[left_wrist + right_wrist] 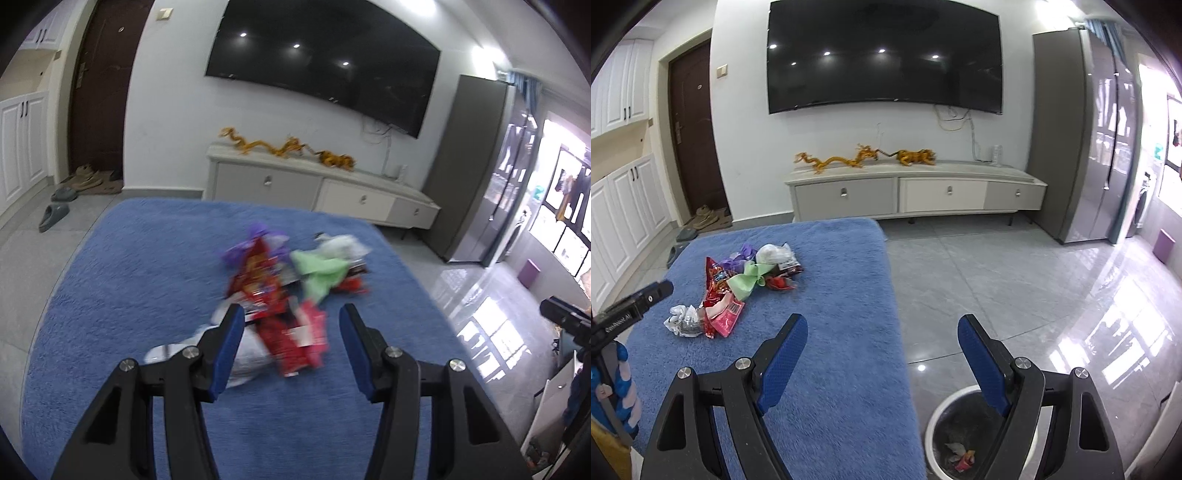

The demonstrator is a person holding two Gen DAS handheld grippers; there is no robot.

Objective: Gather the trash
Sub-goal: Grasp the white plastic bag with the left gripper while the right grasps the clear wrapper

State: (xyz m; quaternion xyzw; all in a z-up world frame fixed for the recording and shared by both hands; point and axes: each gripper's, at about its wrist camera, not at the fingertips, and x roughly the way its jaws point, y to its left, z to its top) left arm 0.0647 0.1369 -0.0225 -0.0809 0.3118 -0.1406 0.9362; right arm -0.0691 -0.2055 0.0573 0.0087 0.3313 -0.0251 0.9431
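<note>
Left gripper [291, 317] poised low over rug [129, 295], angled down toward trash [280, 295]; jaws spread wide, blue pads [231, 350] flanking the near end of the pile, nothing clasped; contact with wrappers impossible to tell through blur. Right gripper [882, 328] held higher, level, straddling the rug's right edge [849, 332] and grey tile floor [997, 277]; jaws released, wide apart, empty. Trash heaped on rug [738, 284]: red wrappers [266, 291], green scrap [321, 273], purple wrapper [255, 240], white crumple [343, 247], silver packet [243, 354] nearest left gripper. Bin [938, 417] on floor just beside rug, below right gripper's right finger [982, 365]; a few scraps already inside [960, 456]. Left gripper's black body [631, 306] visible at left edge of right view, near the pile.
</note>
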